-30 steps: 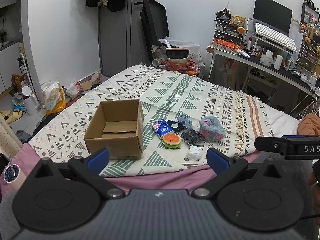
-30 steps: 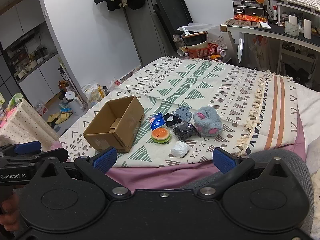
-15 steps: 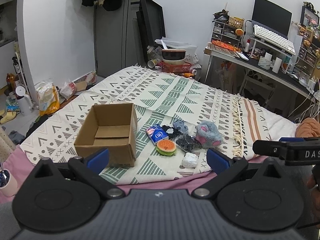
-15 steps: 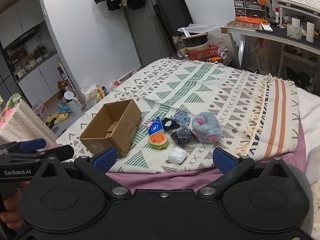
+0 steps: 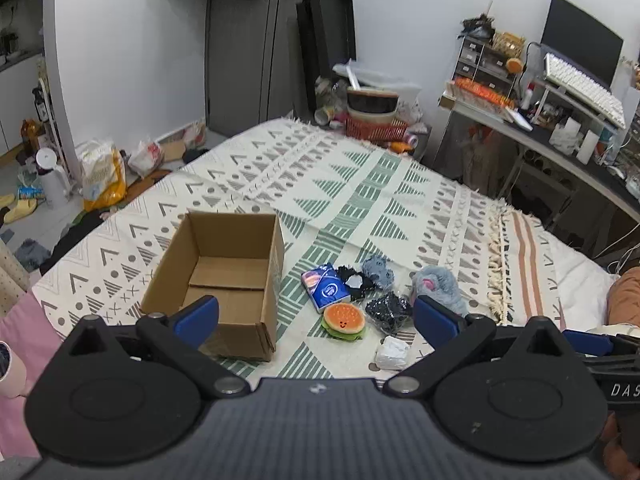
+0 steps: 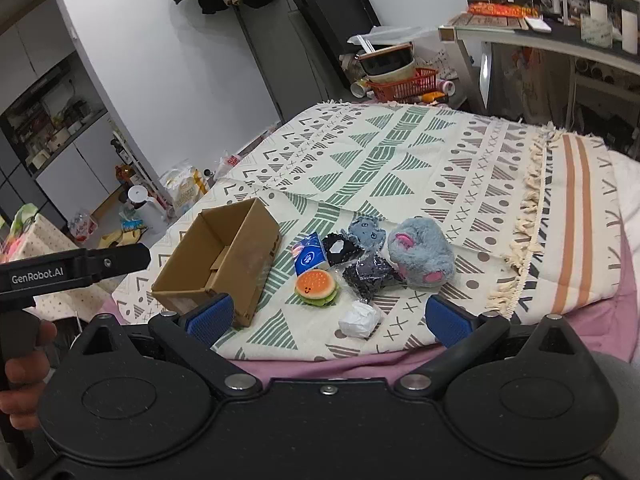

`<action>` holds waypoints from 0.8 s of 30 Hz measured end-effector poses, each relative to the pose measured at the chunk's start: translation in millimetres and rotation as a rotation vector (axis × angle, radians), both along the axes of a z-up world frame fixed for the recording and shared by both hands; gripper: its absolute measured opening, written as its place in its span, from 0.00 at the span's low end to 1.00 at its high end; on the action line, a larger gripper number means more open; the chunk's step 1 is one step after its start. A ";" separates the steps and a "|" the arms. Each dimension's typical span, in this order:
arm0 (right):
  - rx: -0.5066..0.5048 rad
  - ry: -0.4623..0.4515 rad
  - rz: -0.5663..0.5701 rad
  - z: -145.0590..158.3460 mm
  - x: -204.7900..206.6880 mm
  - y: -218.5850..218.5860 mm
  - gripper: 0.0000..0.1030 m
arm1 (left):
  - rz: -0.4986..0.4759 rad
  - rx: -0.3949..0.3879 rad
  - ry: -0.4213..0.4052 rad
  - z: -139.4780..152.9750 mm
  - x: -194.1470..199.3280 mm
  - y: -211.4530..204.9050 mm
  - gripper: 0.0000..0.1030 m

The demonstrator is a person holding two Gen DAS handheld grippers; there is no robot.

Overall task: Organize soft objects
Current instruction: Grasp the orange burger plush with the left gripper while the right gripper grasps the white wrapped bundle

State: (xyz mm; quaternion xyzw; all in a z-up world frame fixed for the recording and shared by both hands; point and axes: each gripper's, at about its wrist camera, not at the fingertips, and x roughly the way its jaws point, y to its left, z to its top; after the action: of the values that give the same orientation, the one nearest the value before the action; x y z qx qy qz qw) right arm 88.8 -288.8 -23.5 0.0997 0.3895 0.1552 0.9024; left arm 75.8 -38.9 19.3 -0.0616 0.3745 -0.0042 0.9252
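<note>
Left wrist view: we log our left gripper (image 5: 316, 318) spread wide, holding nothing.
Right gripper (image 6: 326, 318): wide, unloaded.
Cardboard box (image 5: 224, 276): open-topped, empty.
Soft toys: burger (image 5: 344, 321), grey plush (image 5: 438, 290), just right of box.

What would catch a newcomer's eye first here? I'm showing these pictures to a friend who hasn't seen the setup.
Probably the open cardboard box, empty inside, on the patterned blanket. Right beside it lies a cluster of small soft things: a burger plush, a blue tissue pack and a fluffy grey slipper. Both grippers, left gripper and right gripper, hang open before the bed edge.
</note>
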 end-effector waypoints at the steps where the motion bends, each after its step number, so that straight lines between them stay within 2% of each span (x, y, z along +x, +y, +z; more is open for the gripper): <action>1: 0.008 0.008 -0.001 -2.4 4.0 -0.8 1.00 | 0.001 0.000 0.008 -1.8 4.8 -1.2 0.99; 6: 0.052 0.052 0.002 -16.3 27.7 -2.9 1.00 | 0.014 -0.035 0.071 -12.5 26.8 -3.6 0.99; 11: 0.083 0.097 -0.024 -32.3 52.5 -4.2 1.00 | 0.013 -0.026 0.094 -20.6 47.5 -11.9 0.99; 14: 0.106 0.135 -0.045 -43.6 66.6 -6.0 0.96 | 0.016 -0.039 0.129 -27.4 64.4 -18.3 0.99; 21: 0.148 0.199 -0.157 -67.5 88.7 -18.0 0.92 | 0.021 -0.053 0.174 -45.7 98.5 -30.7 0.97; 24: 0.164 0.234 -0.183 -81.2 99.1 -20.4 0.88 | 0.014 -0.075 0.189 -54.5 110.9 -34.2 0.97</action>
State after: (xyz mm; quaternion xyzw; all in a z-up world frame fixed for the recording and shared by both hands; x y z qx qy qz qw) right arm 187.8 -309.2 -104.7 0.2255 0.4671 0.0911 0.8501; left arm 186.8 -73.1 -35.2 -0.0987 0.4593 -0.0058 0.8828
